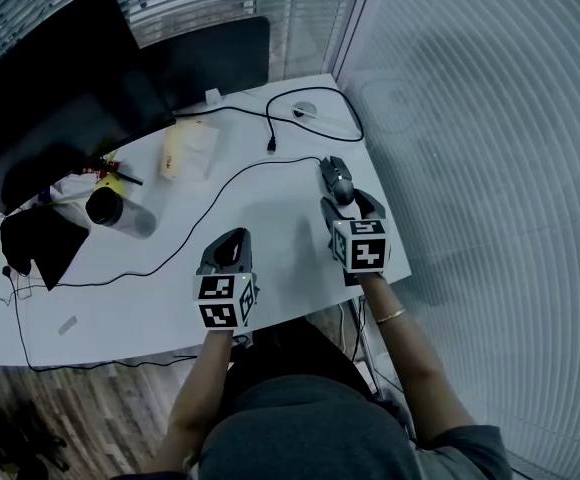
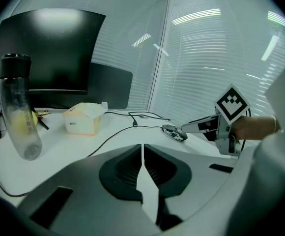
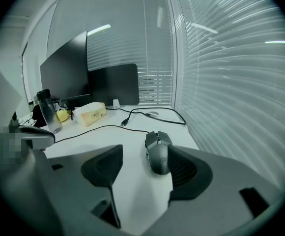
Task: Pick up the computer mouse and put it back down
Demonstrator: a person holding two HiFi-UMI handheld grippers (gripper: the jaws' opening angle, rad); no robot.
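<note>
Right gripper view: right gripper [image 3: 141,156] stood wide open, mouse [image 3: 158,151] lay unheld on desk [image 3: 132,191] between jaws; left gripper [image 2: 142,156] was closed, empty.

Grey wired computer mouse [image 3: 158,151]: right flank hidden behind right gripper's [image 3: 143,162] jaw. Cream cardboard carton [image 2: 83,118]: print too small to read.

Left claw [image 1: 232,240] jaws closed; right claw [image 1: 348,208] jaws wide apart.
</note>
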